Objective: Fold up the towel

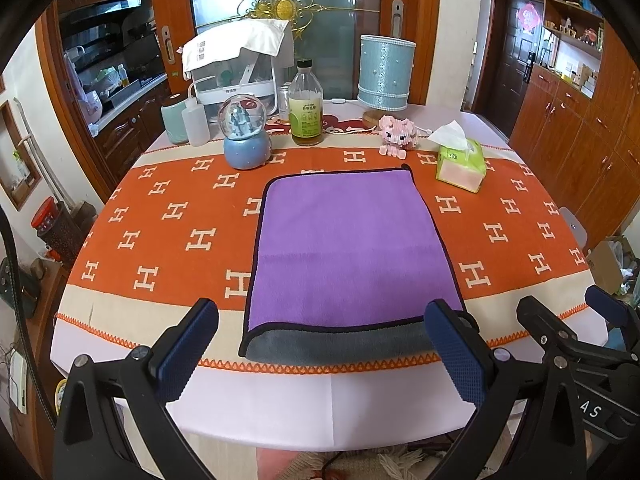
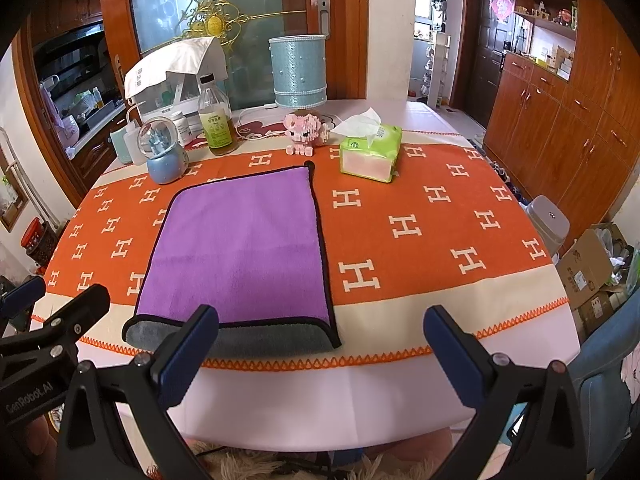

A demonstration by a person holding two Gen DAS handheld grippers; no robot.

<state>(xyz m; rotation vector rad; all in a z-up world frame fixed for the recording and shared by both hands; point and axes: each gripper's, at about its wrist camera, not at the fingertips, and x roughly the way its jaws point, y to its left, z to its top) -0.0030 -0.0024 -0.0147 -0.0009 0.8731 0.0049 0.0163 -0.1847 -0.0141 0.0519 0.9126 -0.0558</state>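
Note:
A purple towel (image 1: 348, 240) with a dark hem lies flat on the orange patterned tablecloth (image 1: 160, 224), folded so its grey underside (image 1: 340, 346) shows along the near edge. My left gripper (image 1: 320, 344) is open and empty, held off the table's near edge, its fingers either side of the towel's near end. My right gripper (image 2: 320, 344) is open and empty too, just right of the towel (image 2: 240, 248) and near its front right corner. The right gripper also shows at the far right of the left wrist view (image 1: 576, 320).
At the back of the table stand a snow globe (image 1: 245, 136), a bottle (image 1: 306, 106), a blue cylindrical lamp (image 1: 385, 74), a pink toy pig (image 1: 396, 132) and a green tissue pack (image 1: 460, 164). A grey stool (image 2: 548, 220) and cardboard boxes (image 2: 592, 272) stand on the right.

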